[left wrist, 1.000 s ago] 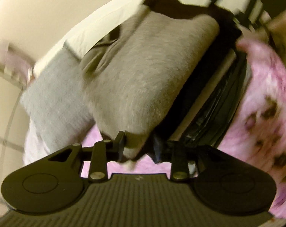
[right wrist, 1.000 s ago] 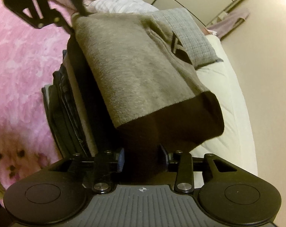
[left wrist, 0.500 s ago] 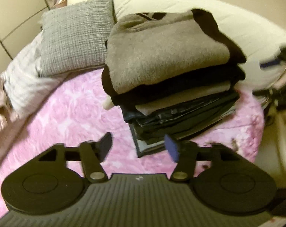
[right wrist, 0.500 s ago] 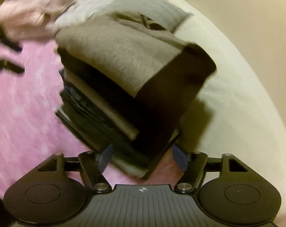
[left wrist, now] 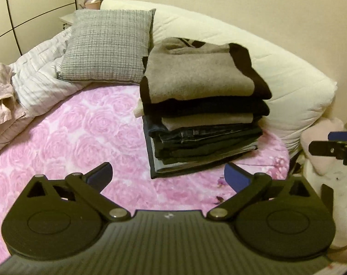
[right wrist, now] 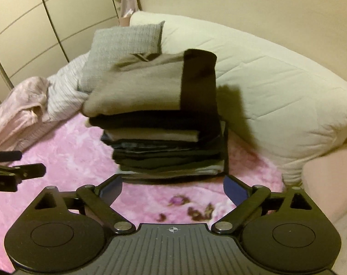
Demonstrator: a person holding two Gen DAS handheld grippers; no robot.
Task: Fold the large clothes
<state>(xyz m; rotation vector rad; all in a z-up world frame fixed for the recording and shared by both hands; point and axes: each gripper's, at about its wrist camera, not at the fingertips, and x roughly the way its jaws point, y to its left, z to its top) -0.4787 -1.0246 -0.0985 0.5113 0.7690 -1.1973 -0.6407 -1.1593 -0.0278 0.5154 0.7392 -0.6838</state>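
A folded grey sweater with black trim (left wrist: 196, 75) (right wrist: 150, 84) lies on top of a stack of folded dark clothes (left wrist: 203, 142) (right wrist: 169, 153) on the pink rose-patterned bedspread (left wrist: 81, 137) (right wrist: 70, 155). My left gripper (left wrist: 167, 176) is open, drawn back from the stack with nothing between its fingers. My right gripper (right wrist: 172, 186) is open too, just in front of the stack's near edge and empty. Each gripper shows at the edge of the other's view: the right one (left wrist: 334, 146) and the left one (right wrist: 12, 167).
A grey checked pillow (left wrist: 107, 45) (right wrist: 125, 48) leans behind the stack. A cream duvet (left wrist: 276, 68) (right wrist: 276, 87) runs along the wall. A striped white quilt (left wrist: 40, 78) and a crumpled pink garment (left wrist: 1, 96) (right wrist: 19, 114) lie at the left. Wardrobe doors (right wrist: 47, 23) stand beyond.
Both grippers were shut on the grey sweater a second ago; they let it go on top of the stack, opened wide and pulled back.
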